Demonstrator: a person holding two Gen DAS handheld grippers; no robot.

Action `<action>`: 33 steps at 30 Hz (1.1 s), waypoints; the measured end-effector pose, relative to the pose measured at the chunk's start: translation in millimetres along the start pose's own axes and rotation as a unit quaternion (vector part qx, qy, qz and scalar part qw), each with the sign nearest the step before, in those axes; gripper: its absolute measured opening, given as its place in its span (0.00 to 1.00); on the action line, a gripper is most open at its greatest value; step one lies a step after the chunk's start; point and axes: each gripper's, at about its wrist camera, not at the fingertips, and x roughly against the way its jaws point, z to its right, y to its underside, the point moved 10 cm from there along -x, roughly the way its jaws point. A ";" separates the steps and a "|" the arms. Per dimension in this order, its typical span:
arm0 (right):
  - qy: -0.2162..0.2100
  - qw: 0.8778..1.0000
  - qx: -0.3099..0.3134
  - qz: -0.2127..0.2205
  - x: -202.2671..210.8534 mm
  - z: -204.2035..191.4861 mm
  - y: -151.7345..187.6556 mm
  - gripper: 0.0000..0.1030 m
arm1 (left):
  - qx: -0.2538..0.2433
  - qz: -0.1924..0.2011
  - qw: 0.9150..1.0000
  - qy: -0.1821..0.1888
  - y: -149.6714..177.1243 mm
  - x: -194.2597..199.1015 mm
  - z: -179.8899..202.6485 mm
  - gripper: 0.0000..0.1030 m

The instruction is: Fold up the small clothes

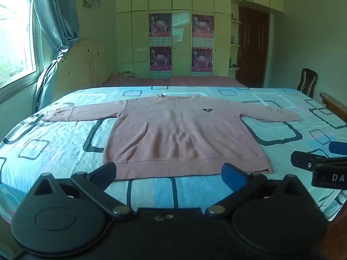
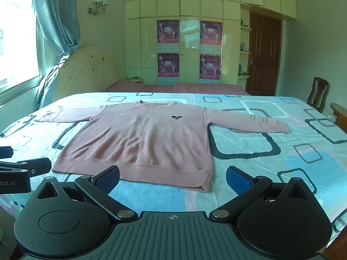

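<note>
A pink long-sleeved sweater (image 1: 180,134) (image 2: 143,143) lies flat and face up on the bed, both sleeves spread out to the sides, its hem toward me. My left gripper (image 1: 169,173) hovers open just short of the hem's middle, nothing between its fingers. My right gripper (image 2: 172,178) is open too, near the hem's right corner, also holding nothing. Each gripper shows at the edge of the other's view: the right gripper (image 1: 321,162) on the right, the left gripper (image 2: 26,169) on the left.
The bed (image 1: 54,143) (image 2: 271,151) has a blue sheet with square patterns. Beyond it are a second bed with a pink cover (image 1: 173,80), a cream headboard (image 1: 82,65), a wardrobe with posters (image 1: 180,43), a curtained window (image 1: 15,32), and a wooden chair (image 1: 306,82) at the right.
</note>
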 end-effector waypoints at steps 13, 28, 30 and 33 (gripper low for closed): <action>0.000 1.000 -0.001 -0.002 -0.1 -0.5 2.5 1.00 | 0.002 -0.002 1.000 0.000 1.4 -0.2 -4.9 1.00; 0.000 1.000 0.001 -0.001 3.9 -8.6 0.7 1.00 | 0.001 0.002 1.000 -0.004 -0.8 1.1 -6.3 1.00; 0.000 1.000 0.002 0.000 5.2 -9.4 -1.2 1.00 | 0.001 0.005 1.000 -0.005 -2.4 3.6 -6.5 1.00; -0.001 1.000 0.001 0.000 5.8 -9.0 -1.3 1.00 | 0.000 0.007 1.000 -0.007 -2.5 7.9 -5.7 1.00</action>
